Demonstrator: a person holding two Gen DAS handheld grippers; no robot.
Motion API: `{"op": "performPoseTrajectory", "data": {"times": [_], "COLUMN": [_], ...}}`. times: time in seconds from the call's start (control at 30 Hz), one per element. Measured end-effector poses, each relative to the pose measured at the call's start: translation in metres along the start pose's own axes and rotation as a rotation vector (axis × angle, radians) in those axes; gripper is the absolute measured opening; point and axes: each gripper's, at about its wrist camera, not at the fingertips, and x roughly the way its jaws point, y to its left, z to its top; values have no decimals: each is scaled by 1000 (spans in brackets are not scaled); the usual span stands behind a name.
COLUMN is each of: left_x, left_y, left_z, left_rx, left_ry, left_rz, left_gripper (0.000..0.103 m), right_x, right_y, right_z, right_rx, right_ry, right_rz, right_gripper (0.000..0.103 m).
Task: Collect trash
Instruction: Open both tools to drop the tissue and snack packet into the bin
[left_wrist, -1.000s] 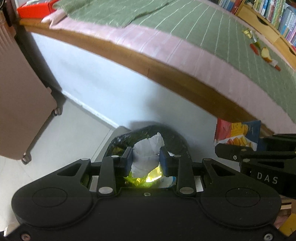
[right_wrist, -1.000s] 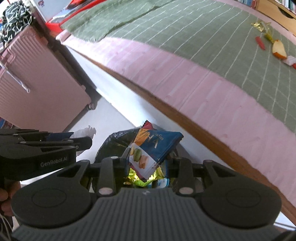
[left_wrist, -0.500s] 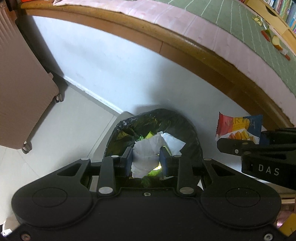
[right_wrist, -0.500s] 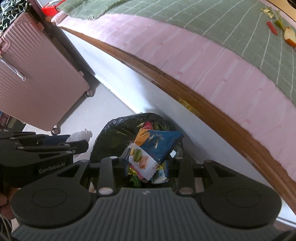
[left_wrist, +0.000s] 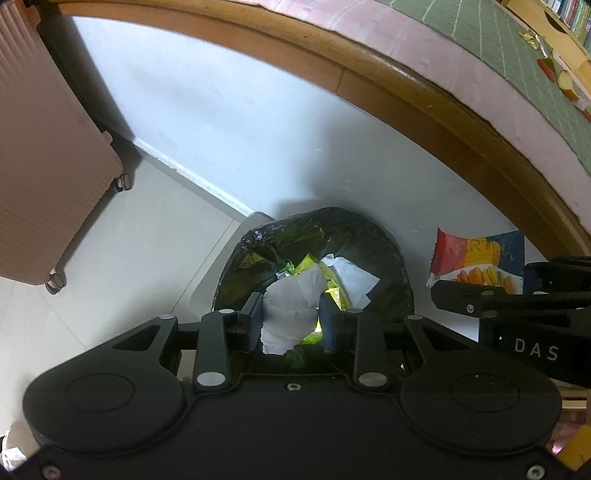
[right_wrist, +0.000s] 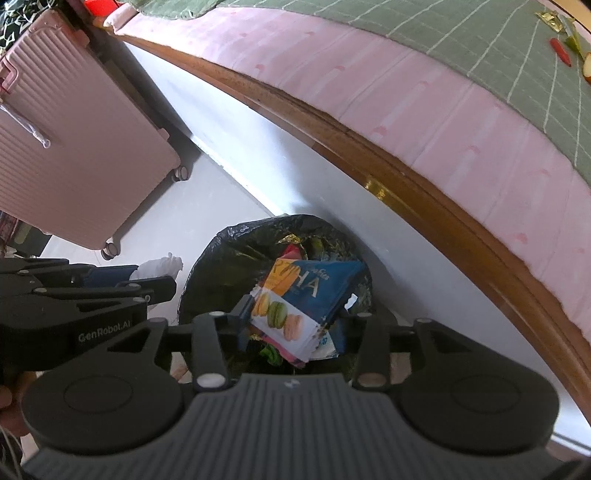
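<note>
A bin lined with a black bag (left_wrist: 391, 258) stands on the floor against the bed's white side panel, with wrappers and paper inside. My left gripper (left_wrist: 291, 321) is shut on a crumpled white tissue (left_wrist: 291, 310) just above the bin's opening. My right gripper (right_wrist: 291, 325) is shut on a blue snack packet (right_wrist: 314, 291) printed with macarons, also over the black bag (right_wrist: 221, 266). In the left wrist view the right gripper (left_wrist: 517, 306) and its packet (left_wrist: 476, 258) sit at the right. In the right wrist view the left gripper (right_wrist: 110, 291) and the tissue (right_wrist: 159, 266) sit at the left.
A pink suitcase (right_wrist: 74, 129) on wheels stands left of the bin. The bed's wooden rail (left_wrist: 369, 74) overhangs behind it. On the green blanket (right_wrist: 480, 33) lie an apple piece (left_wrist: 565, 79), a red scrap (right_wrist: 560, 55) and a gold wrapper (right_wrist: 550, 16).
Both grippers have come down and in toward the bin, which now looms larger under the fingers. Each still holds its piece of trash.
</note>
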Motion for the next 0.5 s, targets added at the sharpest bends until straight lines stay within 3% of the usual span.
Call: {"op": "performPoseTrajectory", "data": {"times": [0.27, 0.5], "left_x": [-1, -7], "left_y": [-1, -3], "left_z": [-1, 1], "left_rx": [-8, -3], "left_ry": [5, 3], "left_rz": [15, 24], "left_gripper": [50, 59], "right_x": [-3, -7], "right_y": [-3, -3], "right_z": [-1, -1], "right_rx": [0, 11], "right_ry": [1, -8], "right_rz": [-1, -5], "right_gripper": [68, 76]}}
